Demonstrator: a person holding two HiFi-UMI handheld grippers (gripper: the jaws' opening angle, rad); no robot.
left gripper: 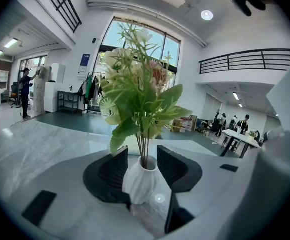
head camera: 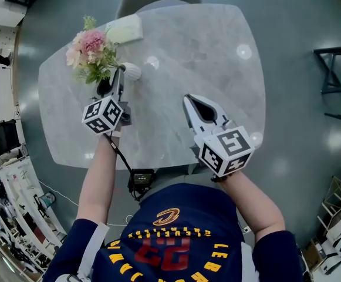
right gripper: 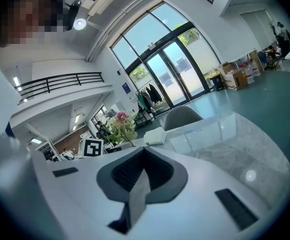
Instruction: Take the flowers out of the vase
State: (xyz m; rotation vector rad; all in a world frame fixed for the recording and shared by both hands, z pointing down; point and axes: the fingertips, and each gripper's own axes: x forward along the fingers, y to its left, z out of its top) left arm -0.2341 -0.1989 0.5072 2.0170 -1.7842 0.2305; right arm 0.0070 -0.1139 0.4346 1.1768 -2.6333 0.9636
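Fingers [left gripper: 116,170] of your left gripper [left gripper: 142,154] are standing spread, flanking the white vase [left gripper: 141,183] without pressing it, presumably so they can steady it. Your right gripper [right gripper: 144,154] is hovering clenched and empty at the lower right of the head view. The flowers [left gripper: 140,99] are sitting in the vase at upper left, near the table [head camera: 176,51] edge, and bare tabletop is lying open to the right.

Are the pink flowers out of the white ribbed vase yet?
No, the pink and white flowers stand with stems inside the white ribbed vase.
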